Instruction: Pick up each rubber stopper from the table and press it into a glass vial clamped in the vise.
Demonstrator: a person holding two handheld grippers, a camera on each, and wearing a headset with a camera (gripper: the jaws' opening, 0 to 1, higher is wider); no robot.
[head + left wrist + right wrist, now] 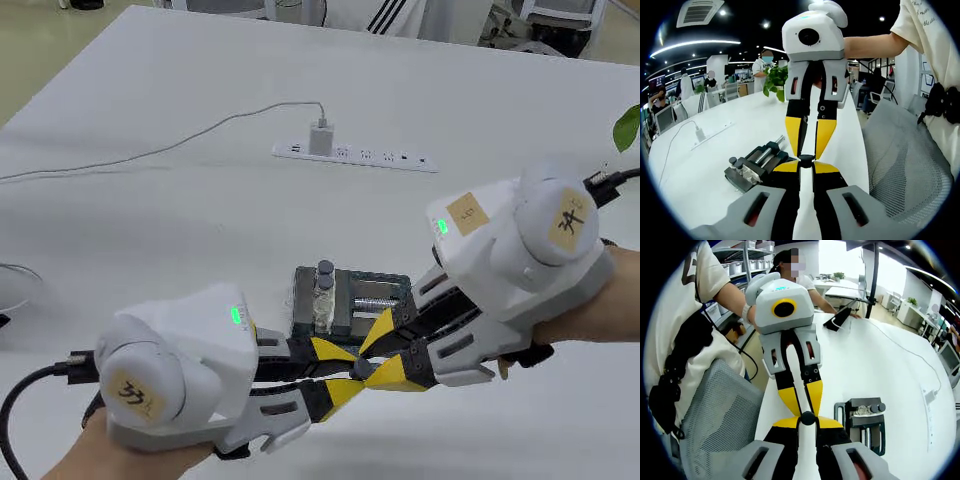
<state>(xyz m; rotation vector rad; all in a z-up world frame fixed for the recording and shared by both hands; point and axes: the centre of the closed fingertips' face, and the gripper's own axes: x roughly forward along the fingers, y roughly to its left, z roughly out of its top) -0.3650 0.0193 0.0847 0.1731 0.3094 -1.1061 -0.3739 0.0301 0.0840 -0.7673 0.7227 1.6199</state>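
Partway through, judging by two stoppered glass vials in the vise. Left claw and right claw clenched tip to tip on one rubber stopper over the desk, just beside the vise; not yet pressed in.

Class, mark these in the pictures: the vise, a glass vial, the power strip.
vise (pixel 372 299): head view, on its silver screw.
glass vial (pixel 323 308): head view, clear glass body.
power strip (pixel 380 157): head view, bare top face.

White table, mesh chair, strip light, perhaps shelving.
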